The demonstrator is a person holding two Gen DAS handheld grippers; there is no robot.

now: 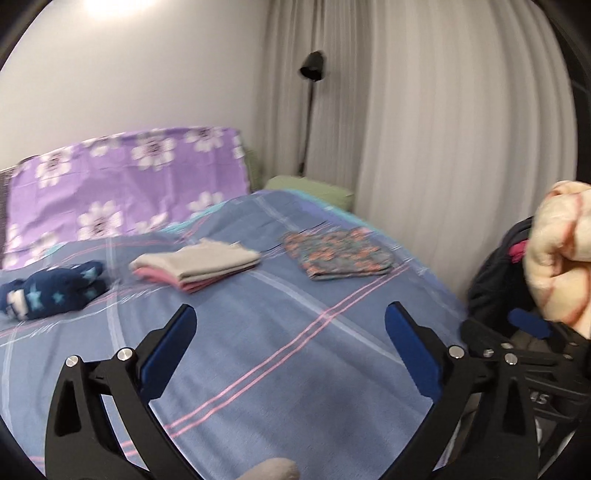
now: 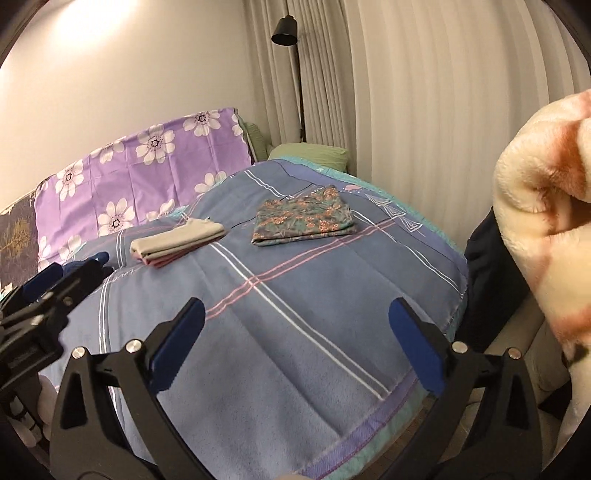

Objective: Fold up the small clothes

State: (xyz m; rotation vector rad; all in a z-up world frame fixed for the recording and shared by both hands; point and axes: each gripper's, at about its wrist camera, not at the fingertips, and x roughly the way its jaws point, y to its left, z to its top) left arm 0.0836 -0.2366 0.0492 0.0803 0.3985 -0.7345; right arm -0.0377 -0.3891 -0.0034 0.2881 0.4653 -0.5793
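Left gripper (image 1: 290, 321) and right gripper (image 2: 297, 317) both spread wide and empty above blue checked bedcover (image 2: 280, 332), folded floral cloth (image 2: 304, 218) far right, folded grey and pink stack (image 2: 177, 240) far left

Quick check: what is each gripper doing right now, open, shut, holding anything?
Left gripper: open wide, nothing between its jaws, over the bed.
Right gripper: open wide, also holding nothing.

A bed with a blue checked cover (image 2: 314, 295) stood against a plain white wall (image 2: 129, 92). A purple sheet with white flowers (image 2: 147, 166) hung at its head. Long pale pleated curtains (image 2: 424, 129) covered the far side, and a black floor lamp (image 2: 286, 29) stood beside a green pillow (image 2: 314, 152).
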